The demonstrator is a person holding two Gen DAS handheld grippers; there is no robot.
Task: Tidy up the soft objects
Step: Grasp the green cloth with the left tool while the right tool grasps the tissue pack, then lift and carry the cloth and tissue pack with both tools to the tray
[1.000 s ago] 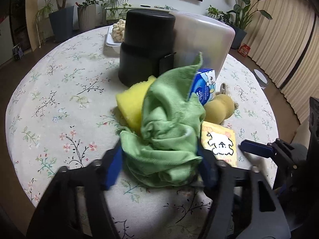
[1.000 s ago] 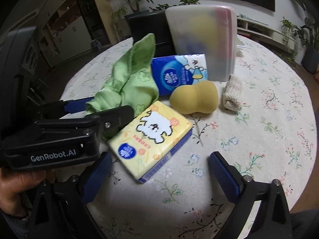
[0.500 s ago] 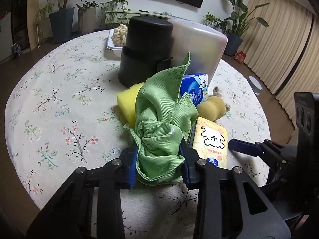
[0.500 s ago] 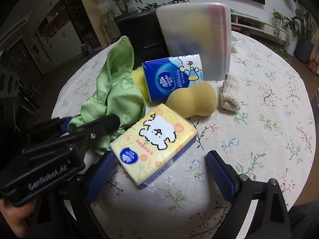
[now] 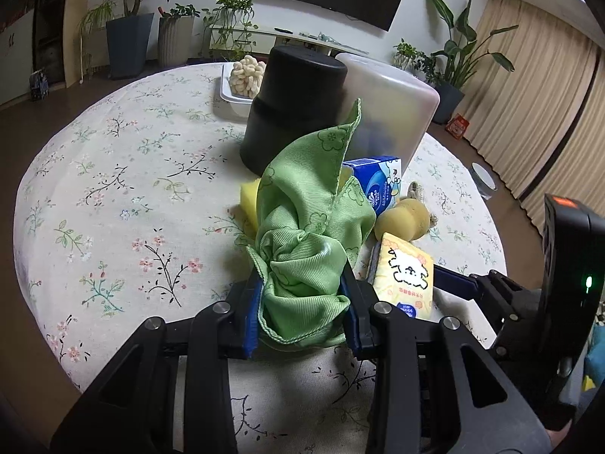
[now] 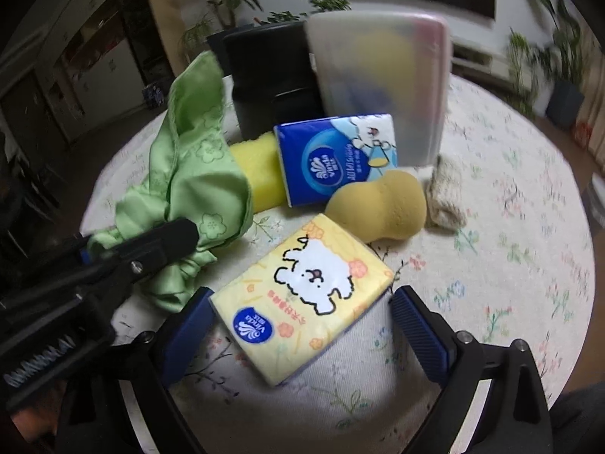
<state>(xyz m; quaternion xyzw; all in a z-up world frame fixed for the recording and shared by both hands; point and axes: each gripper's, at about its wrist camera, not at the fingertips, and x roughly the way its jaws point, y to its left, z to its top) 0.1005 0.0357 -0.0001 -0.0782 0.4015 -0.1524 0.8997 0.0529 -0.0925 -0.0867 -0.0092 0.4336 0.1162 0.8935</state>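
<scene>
- My left gripper (image 5: 302, 316) has its fingers (image 5: 252, 316) pinched on the bunched lower end of the green cloth (image 5: 308, 234), which stands up in a loose peak over the bench (image 5: 113, 196).
- My right gripper (image 6: 298, 321) has its fingers wide apart, straddling the near end of the yellow tissue pack (image 6: 302, 297) without pressing on it, as far as I can tell.
- Risk with the cloth: only a wad is held, so I judge the free peak could drag across the yellow sponge (image 6: 261, 172) or tip the blue tissue pack (image 6: 338, 157) leaning just behind it when I lift.
- Risk on the right: the pack lies askew between the fingers, so closing could catch it corner to corner and twist it out.
- The two grippers sit very near each other; moving both at once could knock them together.
- Readable writing: "Vinda" on both tissue packs, the yellow one with a cartoon dog. The left gripper body carries lettering too blurred to read.
</scene>
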